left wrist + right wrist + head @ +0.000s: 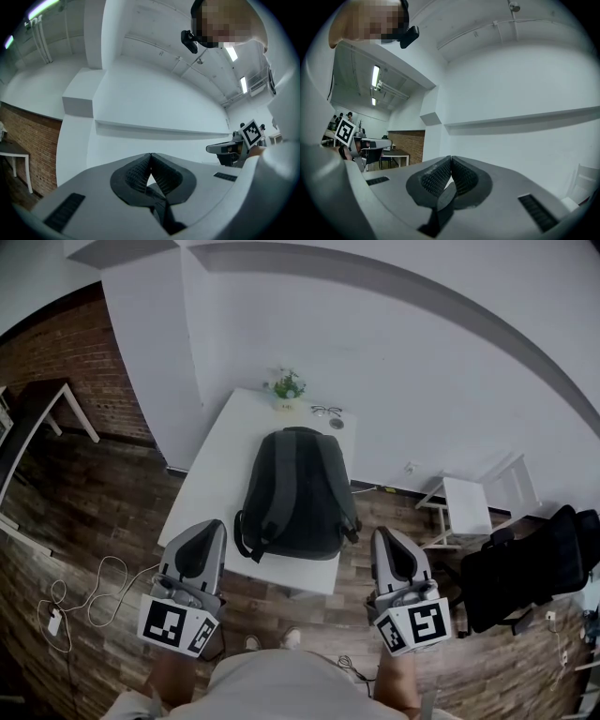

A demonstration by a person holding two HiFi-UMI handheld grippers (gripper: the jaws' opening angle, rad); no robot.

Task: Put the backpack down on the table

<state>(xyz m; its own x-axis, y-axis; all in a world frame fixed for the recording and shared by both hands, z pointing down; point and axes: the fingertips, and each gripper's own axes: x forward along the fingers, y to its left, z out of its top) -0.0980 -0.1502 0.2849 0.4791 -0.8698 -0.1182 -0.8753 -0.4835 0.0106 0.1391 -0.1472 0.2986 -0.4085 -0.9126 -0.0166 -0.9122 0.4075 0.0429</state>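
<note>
"What are the fingers doing just now?"

"Nothing at all. On the left gripper (150,158) the dark ribbed pads (137,172) meet at their tips with nothing between them, and the right gripper (451,159) looks the same: closed and empty. Both point roughly level at the plain white wall."

"So where's the bag?"

"The dark grey fabric backpack (300,493) lies flat on the white rectangular table (217,470), ahead of the fingertips and between the two grippers, and neither one touches it. Its straps trail off its near end, on the side towards the fingers."

"Why hold the grippers back like that?"

"My guess is that the job is already done. The bag rests with its whole weight on the tabletop, so there's nothing left to hold. Closed jaws held clear on either side can't snag a strap."

"Anything beyond the bag?"

"On the far side of it from the fingers, near the wall, there's a small green potted plant (286,386) and a pair of spectacles (326,412). The bag lies short of both."
</note>
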